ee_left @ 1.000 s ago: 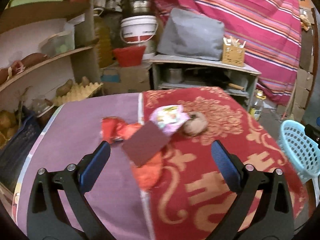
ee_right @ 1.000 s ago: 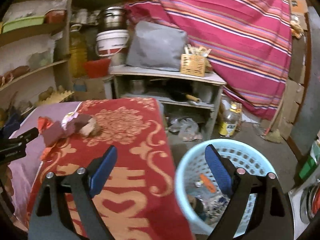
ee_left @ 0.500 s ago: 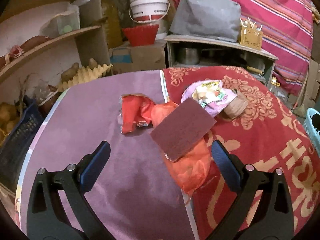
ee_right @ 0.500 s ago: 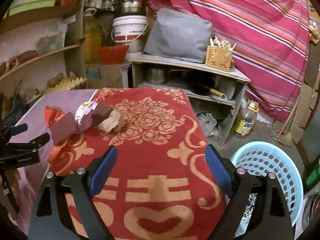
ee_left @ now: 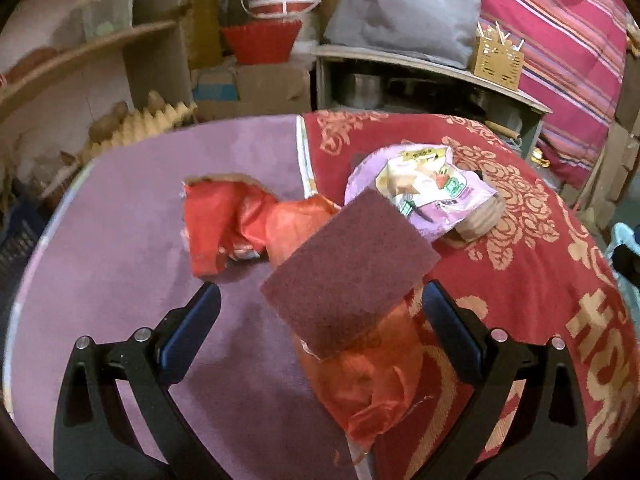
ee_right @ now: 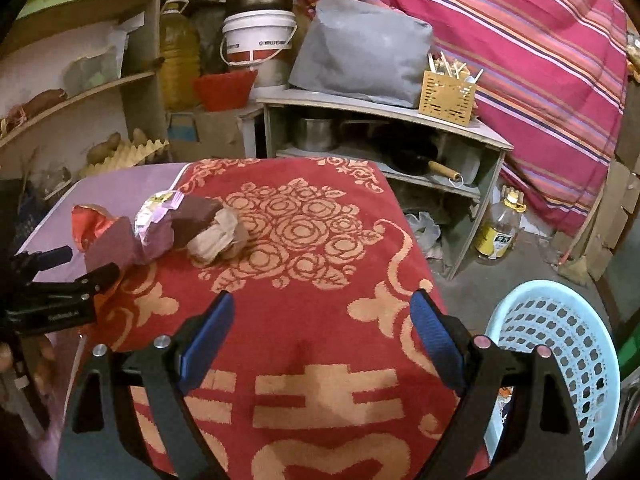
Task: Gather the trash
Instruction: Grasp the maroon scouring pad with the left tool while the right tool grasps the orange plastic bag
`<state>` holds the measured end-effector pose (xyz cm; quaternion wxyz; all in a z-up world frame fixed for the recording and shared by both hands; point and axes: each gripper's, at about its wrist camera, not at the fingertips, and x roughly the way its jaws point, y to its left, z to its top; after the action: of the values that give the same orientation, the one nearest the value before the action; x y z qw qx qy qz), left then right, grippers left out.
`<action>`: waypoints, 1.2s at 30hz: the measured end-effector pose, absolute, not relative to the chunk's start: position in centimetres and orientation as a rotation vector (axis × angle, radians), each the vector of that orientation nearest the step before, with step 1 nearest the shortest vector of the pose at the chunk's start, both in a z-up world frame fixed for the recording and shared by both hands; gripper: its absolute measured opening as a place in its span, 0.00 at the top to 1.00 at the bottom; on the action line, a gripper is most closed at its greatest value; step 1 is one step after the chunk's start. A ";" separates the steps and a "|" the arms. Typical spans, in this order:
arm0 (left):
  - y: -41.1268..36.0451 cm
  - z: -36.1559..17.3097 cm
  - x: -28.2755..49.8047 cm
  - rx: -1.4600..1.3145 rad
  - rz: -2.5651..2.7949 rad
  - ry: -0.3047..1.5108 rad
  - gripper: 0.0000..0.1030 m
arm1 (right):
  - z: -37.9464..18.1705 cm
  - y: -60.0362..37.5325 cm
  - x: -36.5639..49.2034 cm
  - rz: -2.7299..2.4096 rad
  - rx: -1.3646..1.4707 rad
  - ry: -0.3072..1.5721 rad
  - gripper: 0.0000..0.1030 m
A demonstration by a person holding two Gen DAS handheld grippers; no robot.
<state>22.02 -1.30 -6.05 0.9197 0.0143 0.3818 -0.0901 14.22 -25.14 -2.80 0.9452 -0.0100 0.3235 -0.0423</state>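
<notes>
A pile of trash lies on the table: a maroon scouring pad (ee_left: 352, 268), an orange plastic bag (ee_left: 368, 384) under it, a red wrapper (ee_left: 216, 220), a pink snack packet (ee_left: 424, 192) and a crumpled brown paper ball (ee_left: 480, 220). My left gripper (ee_left: 320, 316) is open, with its jaws on either side of the pad and the orange bag. My right gripper (ee_right: 320, 328) is open and empty over the red cloth, right of the pile (ee_right: 176, 228). A light blue basket (ee_right: 560, 360) stands on the floor to the right.
The table has a purple cloth (ee_left: 132, 280) on the left and a red patterned cloth (ee_right: 304, 264) on the right. Shelves with pots (ee_right: 316, 136), a white bucket (ee_right: 256, 40) and a grey bag (ee_right: 360, 52) stand behind. An oil bottle (ee_right: 500, 228) stands on the floor.
My left gripper has moved forward and down to the pile, so the pad sits between its jaws. My right gripper has swung left from the basket to over the red cloth.
</notes>
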 end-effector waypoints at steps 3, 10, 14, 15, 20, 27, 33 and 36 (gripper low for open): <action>-0.9 -6.7 22.6 0.001 -0.196 0.824 0.05 | -3.1 -25.2 14.5 -0.088 -0.017 0.670 0.15; -1.4 -7.4 24.2 0.043 -0.206 0.874 0.06 | -3.2 -25.9 15.4 -0.096 -0.005 0.676 0.15; -1.8 -7.1 24.8 0.097 -0.224 0.861 0.11 | -3.3 -25.9 15.6 -0.097 -0.003 0.678 0.15; -1.8 -7.1 24.9 0.110 -0.229 0.863 0.17 | -3.3 -25.9 15.7 -0.097 -0.004 0.679 0.15; -2.1 -6.9 25.0 0.137 -0.274 0.867 0.27 | -3.4 -25.8 16.3 -0.086 0.005 0.683 0.15; -1.7 -5.0 22.4 0.152 -0.255 0.800 0.28 | -3.3 -25.2 16.5 -0.073 0.001 0.682 0.15; 0.5 -2.6 19.9 0.153 -0.163 0.744 0.28 | -2.9 -23.9 16.1 -0.053 -0.009 0.670 0.15; 2.3 -2.0 18.9 0.128 -0.120 0.728 0.28 | -2.8 -22.8 15.9 -0.036 -0.017 0.666 0.15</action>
<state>18.88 2.32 -2.05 0.9307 0.0625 0.3555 -0.0586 15.91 -22.81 -2.80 0.9448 -0.0085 0.3271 -0.0178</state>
